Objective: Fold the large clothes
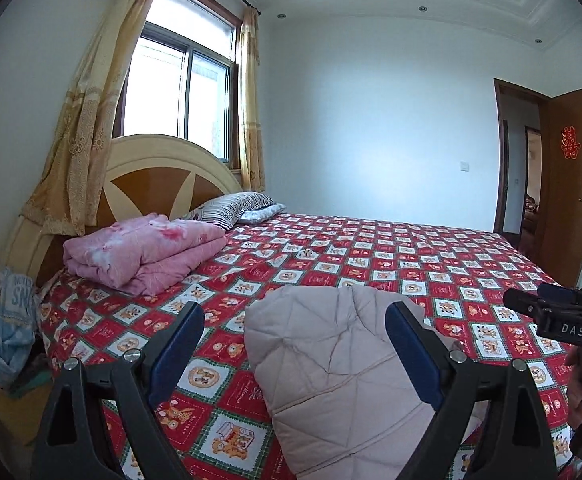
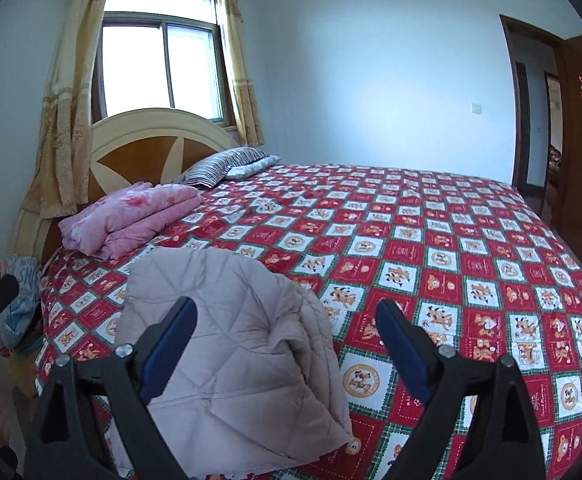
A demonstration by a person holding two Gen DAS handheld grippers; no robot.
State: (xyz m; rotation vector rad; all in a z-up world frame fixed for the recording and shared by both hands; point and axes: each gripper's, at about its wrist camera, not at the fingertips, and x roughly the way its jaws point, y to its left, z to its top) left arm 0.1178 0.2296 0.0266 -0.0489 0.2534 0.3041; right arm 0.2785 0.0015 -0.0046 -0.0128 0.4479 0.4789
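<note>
A bedroom seen from two cameras, each looking forward along a hand-held claw. A wide bed [image 2: 431, 240] fills the middle, covered by a red, white and green checked sheet printed with cartoon animals. On the near side of the bed lies a pale pinkish-beige quilted jacket [image 2: 235, 360], folded into a thick, roughly rectangular bundle with its layered edges showing on the right side.

The left claw [image 1: 295, 344] stands released, its blue-padded jaws wide apart with nothing between them; the jacket lies below and beyond it, untouched. The right claw [image 2: 287, 340] is likewise released, jaws spread wide and clear of the cloth, with the jacket under its left jaw. Neither claw holds anything.

Further back, near the rounded wooden headboard [image 1: 151, 176], sit a folded pink blanket [image 1: 143, 252] and a striped pillow [image 1: 235, 204]. A window with yellow curtains [image 1: 83, 128] is behind the headboard, and a brown door [image 1: 567, 184] stands open at the far right. A heap of other clothes [image 1: 11, 328] sits off the bed's left edge.

The jacket looks already folded and let go, so this seems the close of the fold. The next move likely calls for tidying the bundle or reaching to the heap for another garment, gripping it by an edge
</note>
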